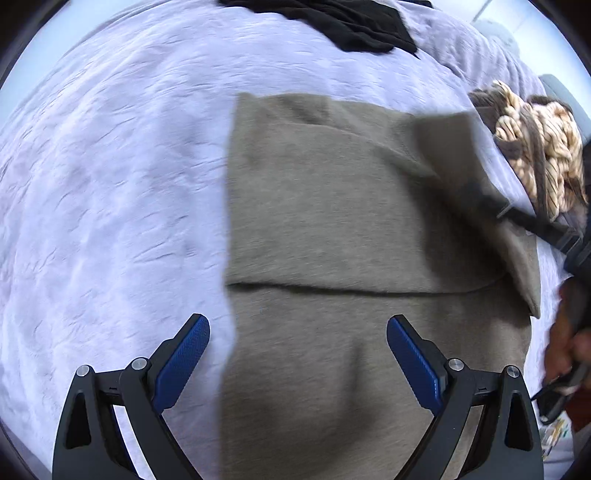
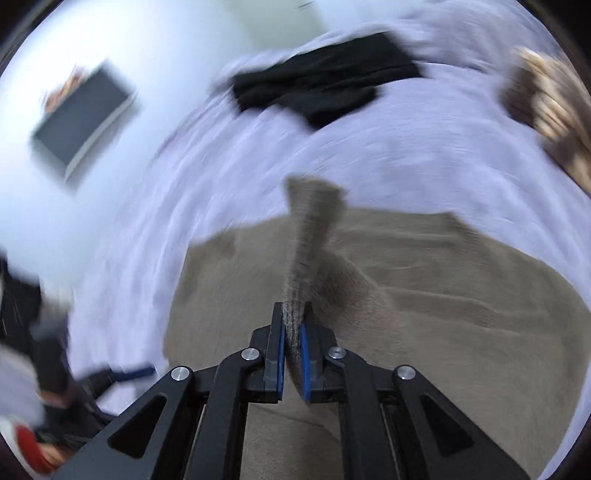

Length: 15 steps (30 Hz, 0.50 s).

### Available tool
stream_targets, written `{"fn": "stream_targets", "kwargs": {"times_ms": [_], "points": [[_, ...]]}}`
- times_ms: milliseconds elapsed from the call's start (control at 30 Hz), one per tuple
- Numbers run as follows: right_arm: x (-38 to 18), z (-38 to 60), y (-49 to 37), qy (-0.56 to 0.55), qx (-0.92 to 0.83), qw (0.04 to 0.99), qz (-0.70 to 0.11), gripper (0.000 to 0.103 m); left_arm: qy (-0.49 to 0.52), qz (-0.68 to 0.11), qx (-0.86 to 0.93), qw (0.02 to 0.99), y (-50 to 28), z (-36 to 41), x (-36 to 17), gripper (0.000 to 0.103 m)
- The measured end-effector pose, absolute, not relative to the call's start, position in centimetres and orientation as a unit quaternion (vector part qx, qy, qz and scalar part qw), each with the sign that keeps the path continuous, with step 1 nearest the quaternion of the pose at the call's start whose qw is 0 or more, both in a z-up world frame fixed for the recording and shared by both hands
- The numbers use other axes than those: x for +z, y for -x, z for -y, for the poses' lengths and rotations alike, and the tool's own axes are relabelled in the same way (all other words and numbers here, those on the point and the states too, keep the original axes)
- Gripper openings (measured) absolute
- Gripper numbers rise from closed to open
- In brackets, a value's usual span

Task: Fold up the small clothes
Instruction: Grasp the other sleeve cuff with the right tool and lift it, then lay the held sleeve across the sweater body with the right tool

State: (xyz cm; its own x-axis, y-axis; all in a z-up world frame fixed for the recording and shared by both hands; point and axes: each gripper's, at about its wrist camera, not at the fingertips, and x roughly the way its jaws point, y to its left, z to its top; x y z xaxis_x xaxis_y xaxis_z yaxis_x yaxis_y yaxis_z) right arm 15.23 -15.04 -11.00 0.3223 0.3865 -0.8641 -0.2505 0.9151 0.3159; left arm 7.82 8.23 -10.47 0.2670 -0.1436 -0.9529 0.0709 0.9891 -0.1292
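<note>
- Left wrist cam: close above the bed sheet (image 1: 110, 166), looking steeply down at the grey-brown garment (image 1: 332, 203).
- Right wrist cam: also close, tilted down, blurred.
- Both share garment, black cloth (image 2: 317, 88), sheet.

Olive-grey garment (image 1: 332, 221) between the black left gripper's (image 1: 298, 354) blue pads (image 1: 183, 360); pale lilac bedsheet (image 1: 110, 166) around it; plain black garment (image 1: 354, 26) beyond; cream-and-brown knotted rope bundle (image 1: 535, 155) to the right.
</note>
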Motion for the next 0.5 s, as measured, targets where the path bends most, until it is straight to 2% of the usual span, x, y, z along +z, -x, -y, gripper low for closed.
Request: {"fn": "stream_targets", "kwargs": {"times_ms": [67, 100, 133, 200, 367, 500], "points": [[-13.3, 12.4, -14.2, 0.009, 0.206, 0.784, -0.586, 0.015, 0.033, -0.601, -0.063, 0.796, -7.5, -9.3, -10.4, 0.097], [-13.7, 11.9, -13.6, 0.029, 0.206, 0.777, -0.594, 0.027, 0.034, -0.601, -0.063, 0.796, -7.4, -9.7, -10.3, 0.097], [-14.1, 11.4, -12.8, 0.043, 0.208, 0.776, -0.594, 0.045, 0.038, -0.601, -0.066, 0.796, -7.4, -10.0, -10.2, 0.097], [-13.8, 11.9, -11.7, 0.023, 0.206, 0.779, -0.592, 0.062, 0.053, -0.601, -0.08, 0.794, -7.5, -10.6, -10.1, 0.097], [-13.2, 20.0, -9.6, -0.132, 0.13, 0.775, -0.604, 0.062, 0.089, -0.603, -0.133, 0.781, -10.4, -8.5, -10.0, 0.097], [-12.5, 29.4, -5.4, -0.277, 0.031, 0.768, -0.577, 0.062, 0.085, -0.609, -0.168, 0.77, -13.9, -4.6, -11.0, 0.097]]}}
